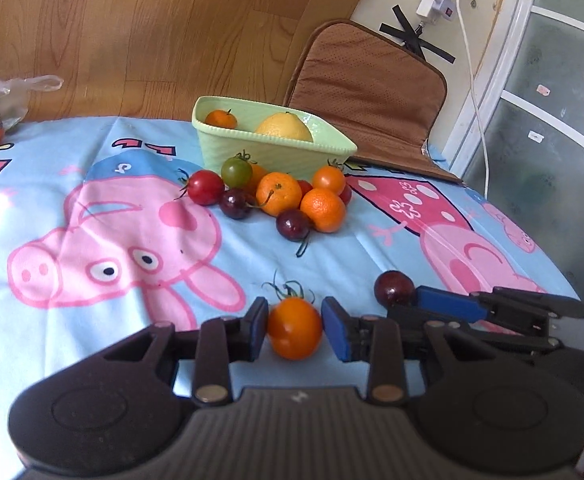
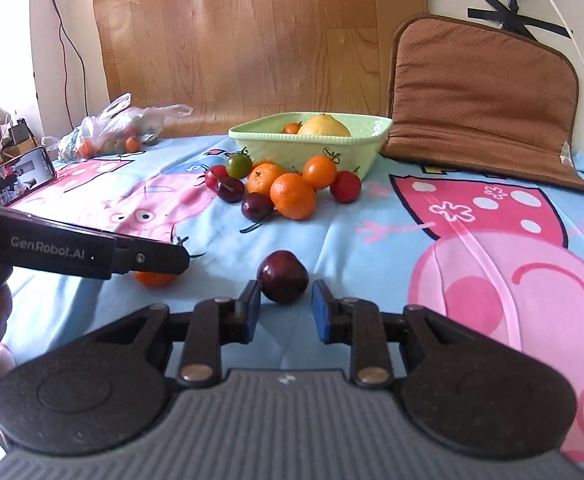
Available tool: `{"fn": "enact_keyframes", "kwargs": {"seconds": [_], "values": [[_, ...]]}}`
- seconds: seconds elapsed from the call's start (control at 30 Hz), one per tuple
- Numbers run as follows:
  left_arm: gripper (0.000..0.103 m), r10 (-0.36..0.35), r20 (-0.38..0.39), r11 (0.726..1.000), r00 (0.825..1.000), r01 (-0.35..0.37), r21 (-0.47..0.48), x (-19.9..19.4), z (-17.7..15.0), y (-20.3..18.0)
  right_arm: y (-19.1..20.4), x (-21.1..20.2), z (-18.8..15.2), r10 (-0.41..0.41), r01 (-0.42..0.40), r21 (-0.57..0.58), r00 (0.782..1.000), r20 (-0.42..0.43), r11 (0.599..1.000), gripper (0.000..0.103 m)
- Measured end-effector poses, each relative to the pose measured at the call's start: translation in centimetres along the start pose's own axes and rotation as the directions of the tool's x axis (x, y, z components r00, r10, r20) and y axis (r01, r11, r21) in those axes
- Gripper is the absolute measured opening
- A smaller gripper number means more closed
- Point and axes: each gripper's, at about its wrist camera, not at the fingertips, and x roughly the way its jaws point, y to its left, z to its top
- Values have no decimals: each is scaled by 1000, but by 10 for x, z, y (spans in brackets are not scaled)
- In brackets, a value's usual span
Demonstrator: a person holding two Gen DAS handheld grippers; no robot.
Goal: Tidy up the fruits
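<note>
In the left wrist view, an orange tomato (image 1: pixel 294 333) is seen on the bench cloth (image 1: pixel 332 256), clamped between the jaws of the left gripper (image 1: pixel 294 330). In the right wrist view, a dark cherry (image 2: pixel 283 282) is lying just ahead of the right gripper (image 2: pixel 285 312), whose jaws are released, clear of it.

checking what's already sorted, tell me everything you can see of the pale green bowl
The pale green square bowl looks like glazed ceramic or plastic, with a beaded rim and lightly textured sloping walls. It stands upright at the far side of the blue cartoon tablecloth, beside a brown padded cushion. Inside lie a large yellow citrus fruit and a small orange fruit. A cluster of loose fruits crowds its near wall.
</note>
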Motion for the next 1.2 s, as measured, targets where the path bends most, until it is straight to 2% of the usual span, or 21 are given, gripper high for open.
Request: {"fn": "enact_keyframes", "kwargs": {"seconds": [0.1,0.2,0.23,0.63,0.93,1.2], "values": [[45,28,26,1000,999,-28,0,-6,2,2,-3,2,0,11,-11,7,1000,-7,1000,34],[48,44,44,999,998,-44,-5,-10,2,7,-3,3,1,18,-18,6,1000,-7,1000,40],[48,43,46,999,998,-42,-11,-11,2,9,-2,2,0,20,-19,2,1000,-7,1000,43],[53,46,58,999,997,-46,-12,-9,-4,5,-3,0,0,10,-10,20,1000,0,1000,43],[60,156,24,988,988,-156,5,-8,4,-7,-3,0,0,5,-5,22,1000,0,1000,43],[62,215,19,976,976,-215,36,-8,6,-14,-1,0,0,-14,14,16,1000,-2,1000,43]]}}
